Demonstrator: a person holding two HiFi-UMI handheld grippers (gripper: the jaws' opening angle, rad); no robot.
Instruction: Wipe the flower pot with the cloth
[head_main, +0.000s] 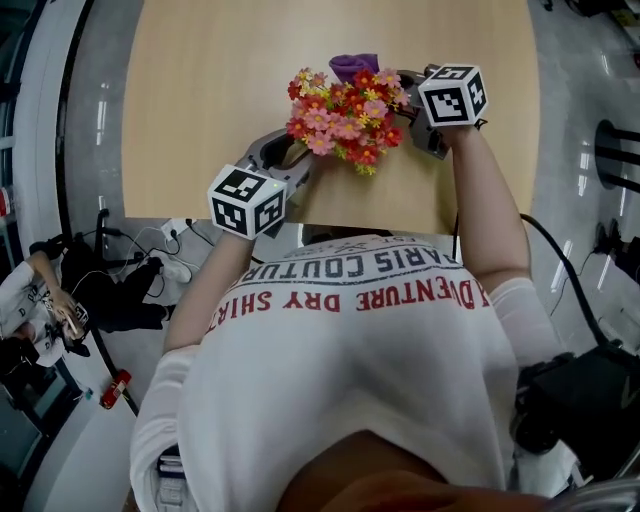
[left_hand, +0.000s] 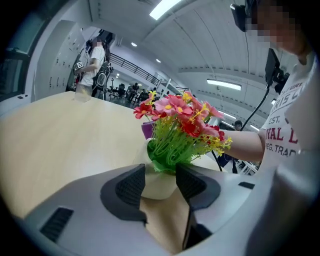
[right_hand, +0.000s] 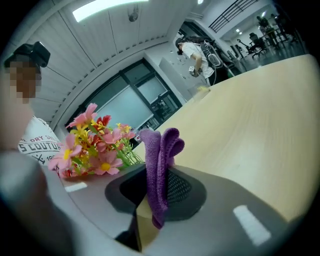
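Noted: the left gripper (left_hand: 160, 172) stood about half open, its pads pressed on either side of the cream flower pot (left_hand: 159, 190). The pot sat upright near the front edge of the table (head_main: 200, 100), under pink and red flowers (left_hand: 180, 115). The right gripper (right_hand: 156, 195) pinched the folded purple cloth (right_hand: 160, 160), held just beside the flowers. Cloth-to-pot contact was not discernible.
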